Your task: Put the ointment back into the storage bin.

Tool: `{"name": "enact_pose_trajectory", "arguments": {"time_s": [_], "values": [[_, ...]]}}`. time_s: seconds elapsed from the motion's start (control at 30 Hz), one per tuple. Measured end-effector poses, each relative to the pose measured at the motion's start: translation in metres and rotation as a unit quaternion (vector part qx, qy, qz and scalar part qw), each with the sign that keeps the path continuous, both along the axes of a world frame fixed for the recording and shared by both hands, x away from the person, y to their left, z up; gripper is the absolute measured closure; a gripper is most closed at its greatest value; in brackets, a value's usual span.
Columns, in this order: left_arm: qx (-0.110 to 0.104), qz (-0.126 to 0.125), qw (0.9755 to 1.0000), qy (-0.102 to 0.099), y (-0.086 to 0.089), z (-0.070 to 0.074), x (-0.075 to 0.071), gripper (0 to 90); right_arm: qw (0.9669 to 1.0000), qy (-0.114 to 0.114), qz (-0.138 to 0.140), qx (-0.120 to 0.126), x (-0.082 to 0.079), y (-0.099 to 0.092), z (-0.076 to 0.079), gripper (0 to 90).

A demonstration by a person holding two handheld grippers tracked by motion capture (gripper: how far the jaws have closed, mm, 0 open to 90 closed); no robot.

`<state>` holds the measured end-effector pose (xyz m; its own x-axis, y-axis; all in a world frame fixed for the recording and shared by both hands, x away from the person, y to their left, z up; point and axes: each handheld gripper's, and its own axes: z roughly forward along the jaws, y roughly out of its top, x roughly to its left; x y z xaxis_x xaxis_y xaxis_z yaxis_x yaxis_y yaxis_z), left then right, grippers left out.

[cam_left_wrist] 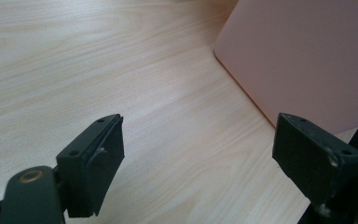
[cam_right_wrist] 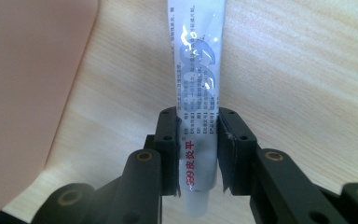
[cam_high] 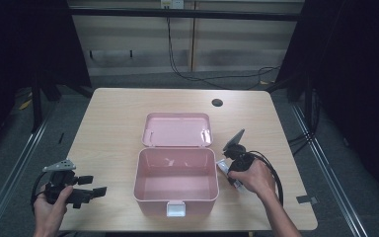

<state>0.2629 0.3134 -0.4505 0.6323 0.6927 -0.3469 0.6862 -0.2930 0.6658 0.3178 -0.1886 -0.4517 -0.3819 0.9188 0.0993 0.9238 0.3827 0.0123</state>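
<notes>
- Right gripper view looks straight along the right claw [cam_right_wrist: 199, 154]: its two jaws are closed on a tube of ointment [cam_right_wrist: 196, 98], pads pressing its flat sides near the cap end, with the crimped tail pointing away over the surface [cam_right_wrist: 298, 70].
- My judgement: the tube is light, soft and glossy, so it will dent and may slide; holding it near the stiffer cap shoulder, as now, looks safer than pinching the middle, and a hard squeeze is not needed.
- Left claw [cam_left_wrist: 198, 154] stands wide open with nothing between its pads, just beside the wall of the pink box [cam_left_wrist: 307, 56].
- High view shows what the gripper views do not: the pink box is open, lid laid back, its inside bare, and the tube sits just right of it at the right claw [cam_high: 227, 165], the left claw [cam_high: 91, 190] off to its left.
</notes>
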Motion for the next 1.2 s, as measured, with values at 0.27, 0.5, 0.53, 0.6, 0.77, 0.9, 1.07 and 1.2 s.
{"name": "enact_pose_trajectory", "arguments": {"time_s": [0.27, 0.5, 0.53, 0.6, 0.77, 0.9, 1.07, 1.2], "values": [[0.000, 0.000, 1.0000, 0.000, 0.000, 0.000, 0.000, 16.6, 0.9997, 0.003, 0.017, 0.016, -0.005, -0.008, 0.006, 71.7], [0.001, -0.001, 1.0000, 0.000, -0.001, 0.000, 0.000, 16.6, 0.9983, -0.008, 0.049, 0.029, -0.012, -0.014, 0.012, 71.6], [0.000, 0.000, 1.0000, 0.001, -0.001, 0.000, 0.000, 16.5, 0.9978, -0.012, 0.059, 0.026, -0.014, -0.016, 0.014, 71.7], [0.000, 0.000, 1.0000, 0.001, -0.001, 0.000, 0.000, 16.5, 0.9975, -0.016, 0.063, 0.027, -0.015, -0.016, 0.015, 71.6], [0.000, 0.000, 1.0000, 0.001, -0.001, 0.000, 0.000, 16.5, 0.9946, -0.027, 0.091, 0.043, -0.019, -0.021, 0.023, 71.5], [0.000, 0.000, 1.0000, 0.001, -0.001, 0.000, 0.000, 16.6, 0.9934, -0.030, 0.107, 0.031, -0.023, -0.022, 0.027, 71.6], [0.001, 0.000, 1.0000, 0.001, -0.001, 0.000, 0.000, 16.6, 0.9911, -0.024, 0.126, 0.036, -0.027, -0.026, 0.030, 71.5], [0.002, -0.001, 1.0000, 0.001, -0.001, 0.000, 0.000, 16.6, 0.9898, -0.025, 0.136, 0.035, -0.030, -0.029, 0.034, 71.5]]}}
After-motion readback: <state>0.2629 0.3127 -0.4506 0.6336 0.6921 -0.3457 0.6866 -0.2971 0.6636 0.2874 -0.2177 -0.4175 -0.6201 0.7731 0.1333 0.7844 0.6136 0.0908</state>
